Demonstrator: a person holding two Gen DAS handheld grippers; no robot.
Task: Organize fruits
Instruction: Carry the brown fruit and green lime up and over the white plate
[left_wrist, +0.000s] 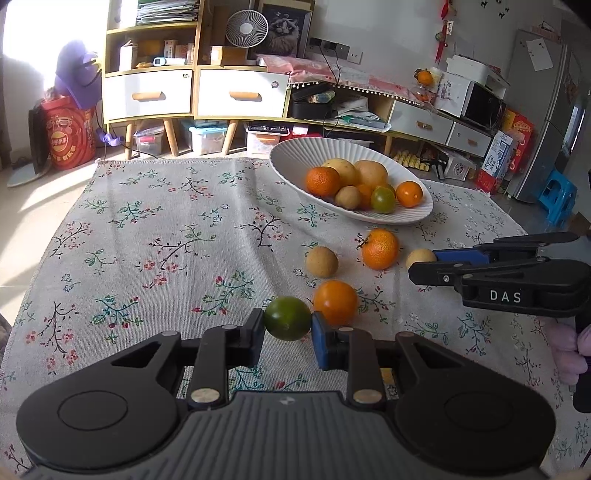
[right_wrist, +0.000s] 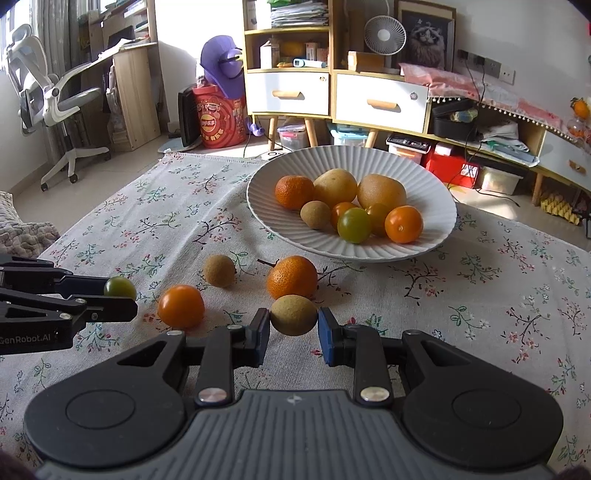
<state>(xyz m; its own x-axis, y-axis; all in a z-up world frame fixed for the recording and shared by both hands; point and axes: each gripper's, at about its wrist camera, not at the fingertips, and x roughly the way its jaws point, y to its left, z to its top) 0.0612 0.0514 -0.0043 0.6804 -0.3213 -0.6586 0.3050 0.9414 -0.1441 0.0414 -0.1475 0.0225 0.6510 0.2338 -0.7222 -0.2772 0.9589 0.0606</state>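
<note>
Daylight, bright: window (left_wrist: 26, 48) glare blown out upper left, sunlit floor (left_wrist: 33, 192), soft shadows, sharp focus, fisheye-bent edges.

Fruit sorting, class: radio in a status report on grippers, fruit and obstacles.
Left gripper shut on green tomato. Right gripper shut on brown fruit. White bowl ahead, path clear.

1. Small orange fruit (right_wrist: 377, 218) in the white bowl (right_wrist: 436, 184): mostly hidden behind the green one (right_wrist: 354, 225).
2. Right gripper (left_wrist: 424, 264) covers most of the brown fruit (left_wrist: 419, 257) it clamps in left wrist view.
3. Gloved hand (left_wrist: 569, 345) cut by right edge.
4. Shelf box labels (right_wrist: 314, 51) too small to read.
</note>
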